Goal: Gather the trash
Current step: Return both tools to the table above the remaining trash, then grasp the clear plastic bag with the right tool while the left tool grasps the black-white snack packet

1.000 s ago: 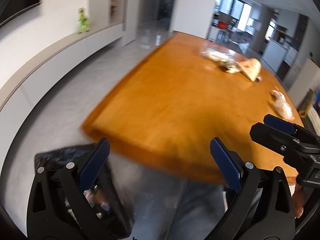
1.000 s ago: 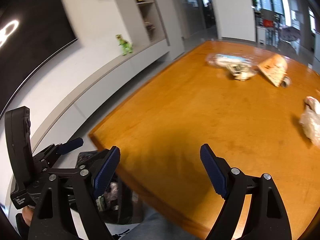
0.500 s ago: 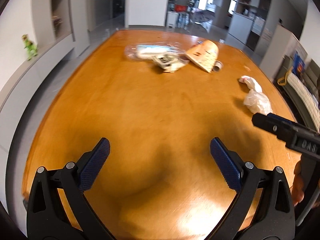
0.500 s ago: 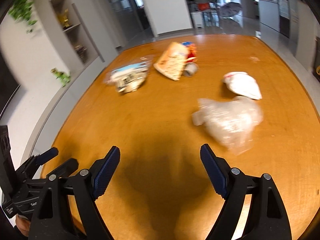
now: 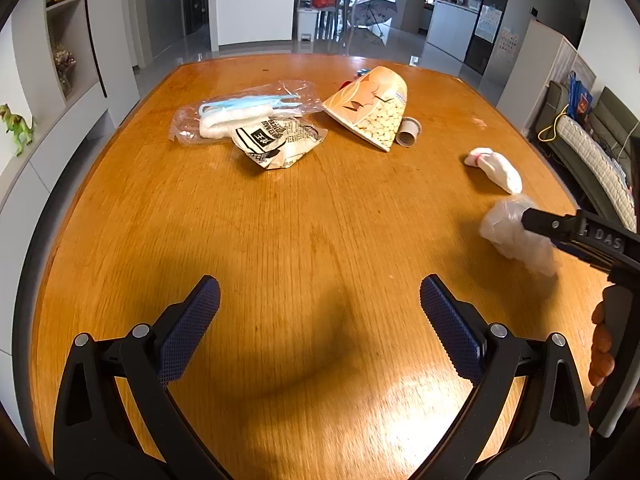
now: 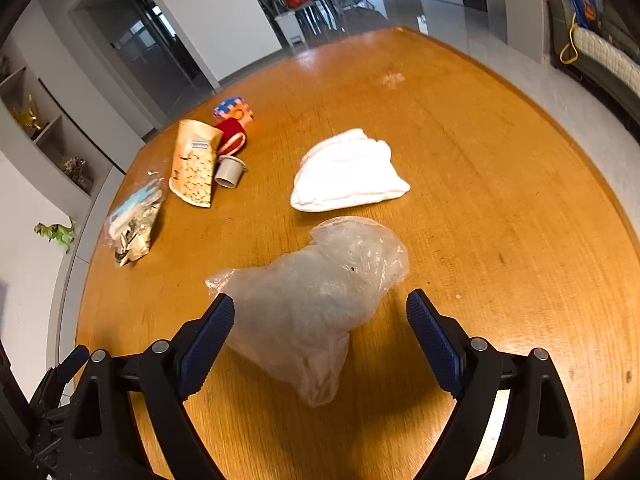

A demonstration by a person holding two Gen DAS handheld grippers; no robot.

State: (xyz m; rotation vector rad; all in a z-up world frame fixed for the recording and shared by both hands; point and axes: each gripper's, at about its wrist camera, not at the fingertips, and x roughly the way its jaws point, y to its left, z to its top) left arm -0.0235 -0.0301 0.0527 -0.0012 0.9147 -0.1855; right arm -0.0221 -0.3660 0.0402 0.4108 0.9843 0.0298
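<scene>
In the right wrist view, the right tongs are opening, their blue pads either side of a crumpled clear plastic bag lying on the orange worktop at centre frame, not clamped on it. A white wad lies just above it. In the left wrist view, the left tongs stand wide apart over bare wood at the bottom, with wrappers and a flattened paper cup at upper centre.
</scene>
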